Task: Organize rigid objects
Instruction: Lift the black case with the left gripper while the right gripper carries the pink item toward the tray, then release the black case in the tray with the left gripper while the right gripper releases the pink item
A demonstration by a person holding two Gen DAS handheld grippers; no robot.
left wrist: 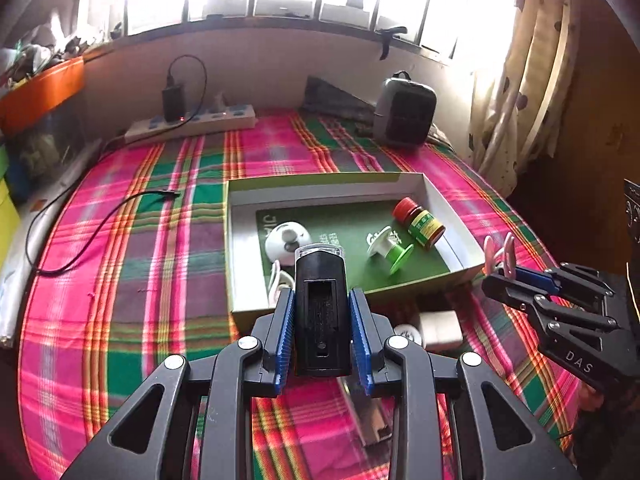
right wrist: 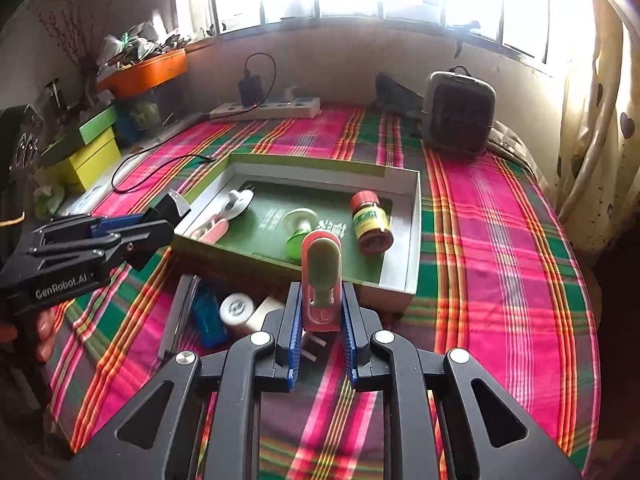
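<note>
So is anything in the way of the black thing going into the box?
Nothing visible blocks it. The left gripper holds the black device at the box's near wall; the white round gadget lies inside just beyond, with bare green floor beside it.

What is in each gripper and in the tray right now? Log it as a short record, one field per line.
left gripper: shut on a black device with a clear front end
right gripper: shut on a pink clip
tray: open, green floor, on the plaid cloth
in tray: red-capped bottle lying on its side, green spool, white round gadget
outside tray, near edge: white block, blue item, white roll
back of bed: power strip, grey heater
</note>
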